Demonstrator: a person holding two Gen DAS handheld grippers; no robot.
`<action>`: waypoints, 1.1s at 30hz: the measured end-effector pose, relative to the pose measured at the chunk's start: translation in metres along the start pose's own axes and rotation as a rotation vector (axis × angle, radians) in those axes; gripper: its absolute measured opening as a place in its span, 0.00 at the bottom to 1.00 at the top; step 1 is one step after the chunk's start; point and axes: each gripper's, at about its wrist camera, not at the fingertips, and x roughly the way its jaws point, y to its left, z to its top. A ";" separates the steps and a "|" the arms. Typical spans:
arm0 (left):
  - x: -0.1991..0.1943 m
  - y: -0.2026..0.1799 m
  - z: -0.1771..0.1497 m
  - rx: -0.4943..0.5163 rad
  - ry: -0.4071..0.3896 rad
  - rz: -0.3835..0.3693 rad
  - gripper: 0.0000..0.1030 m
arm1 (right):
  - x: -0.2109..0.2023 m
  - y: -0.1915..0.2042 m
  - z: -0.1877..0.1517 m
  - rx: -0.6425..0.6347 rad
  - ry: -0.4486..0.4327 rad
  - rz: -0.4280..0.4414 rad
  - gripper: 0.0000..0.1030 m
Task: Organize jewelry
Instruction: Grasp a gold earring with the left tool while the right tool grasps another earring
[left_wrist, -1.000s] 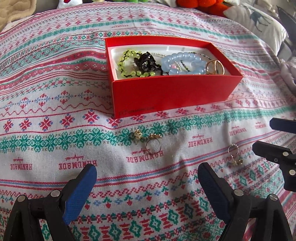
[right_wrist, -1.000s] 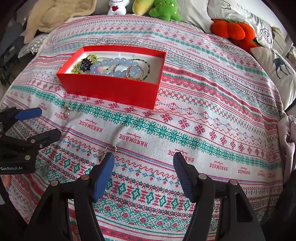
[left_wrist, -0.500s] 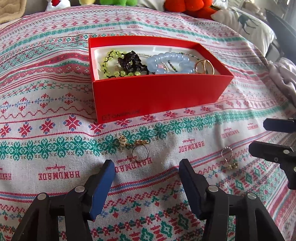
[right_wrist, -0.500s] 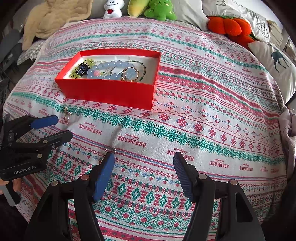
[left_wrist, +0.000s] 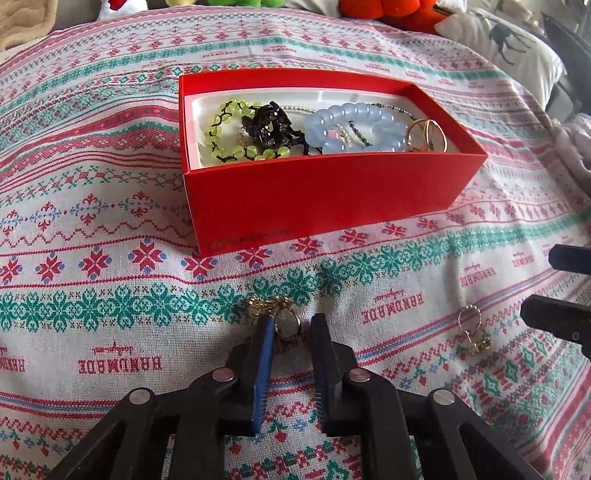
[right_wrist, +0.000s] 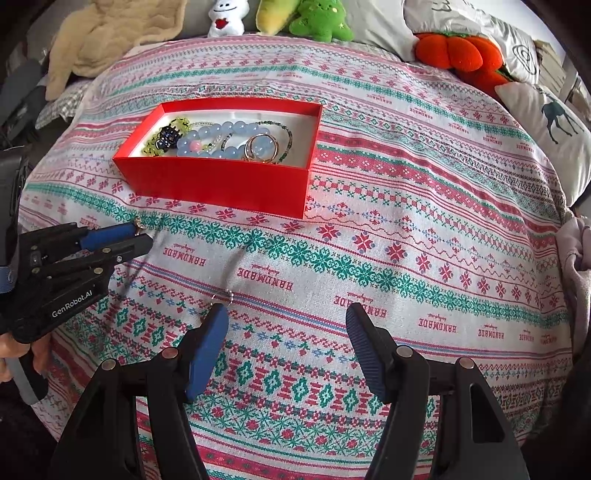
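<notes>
Two loose earrings lie on the bed short of the red box (left_wrist: 325, 192). Left gripper (left_wrist: 291, 326) has just been closing, fingers now narrow around the gold earring (left_wrist: 286, 321); right gripper (right_wrist: 286, 314) gapes wide, the silver earring (right_wrist: 225, 295) at its left fingertip.

Daylight, soft and even, brightest toward the upper right of both my views; pale cushion (right_wrist: 554, 122) there nearly washes out. Shadows weak: a faint one under the near wall of the red box (left_wrist: 325, 192), a thin one beneath my fingers (left_wrist: 264, 354). Slight sheen on the blue beads (left_wrist: 354, 125). Centre sharp, cloth (left_wrist: 110, 302) weave legible. Fisheye bows the stripes hard at the edges; right view's corners go black, lower left murky.
</notes>
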 end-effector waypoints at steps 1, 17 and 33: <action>0.000 0.000 0.000 0.001 0.005 0.000 0.06 | -0.001 -0.001 0.000 0.000 -0.001 0.000 0.67; -0.041 0.007 -0.022 -0.004 0.018 -0.031 0.00 | -0.002 -0.015 0.003 0.065 0.002 0.047 0.67; -0.025 0.016 -0.007 -0.011 -0.054 0.018 0.29 | 0.013 0.015 0.002 -0.005 0.039 0.054 0.67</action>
